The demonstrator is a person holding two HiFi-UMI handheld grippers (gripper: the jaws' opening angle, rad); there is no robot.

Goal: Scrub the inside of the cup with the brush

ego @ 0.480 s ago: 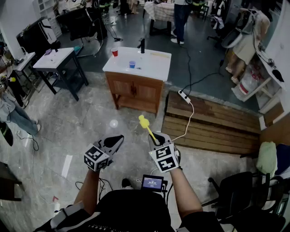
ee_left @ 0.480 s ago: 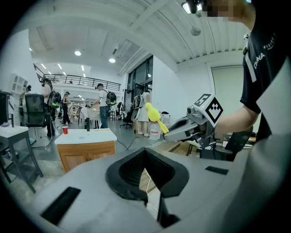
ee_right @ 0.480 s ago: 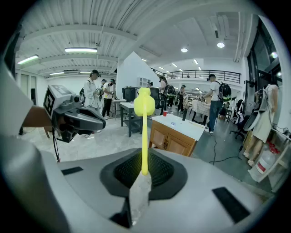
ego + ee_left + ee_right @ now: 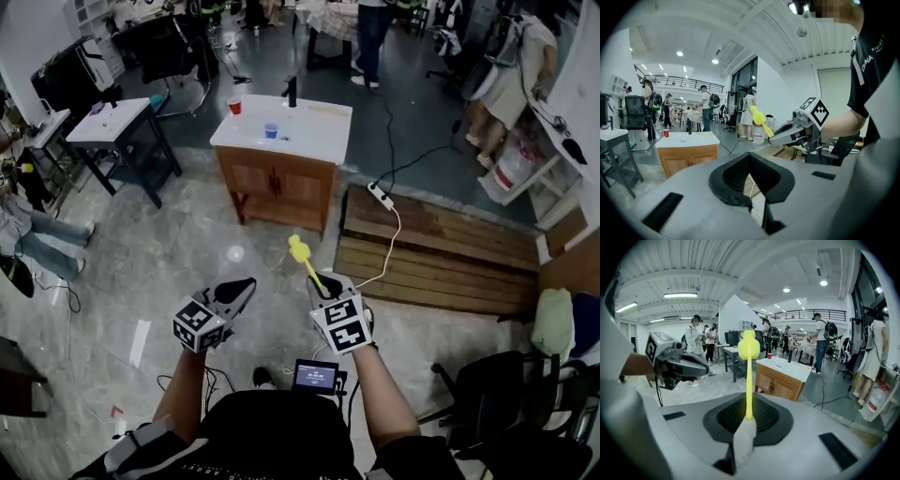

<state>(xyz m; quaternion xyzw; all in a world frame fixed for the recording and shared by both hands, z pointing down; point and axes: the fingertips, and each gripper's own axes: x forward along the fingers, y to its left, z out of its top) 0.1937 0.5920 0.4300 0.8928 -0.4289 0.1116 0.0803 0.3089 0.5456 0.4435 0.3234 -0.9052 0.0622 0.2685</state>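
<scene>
Barely advanced since a moment ago; still well short of worktop (image 4: 309, 127) bearing red cup (image 4: 234, 106), blue cup (image 4: 271, 131). Clamping yellow brush (image 4: 302, 255) in right gripper (image 4: 323, 286), keeping left gripper (image 4: 239, 288) closed, empty. No scrubbing yet.

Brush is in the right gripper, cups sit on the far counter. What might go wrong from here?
The right gripper pinches the yellow brush only near its handle's end, so it may twist during scrubbing. The left gripper is shut and empty; unsteadied, the red cup or blue cup on the counter could tip. A white cable trails across the floor ahead, a possible trip hazard.
</scene>
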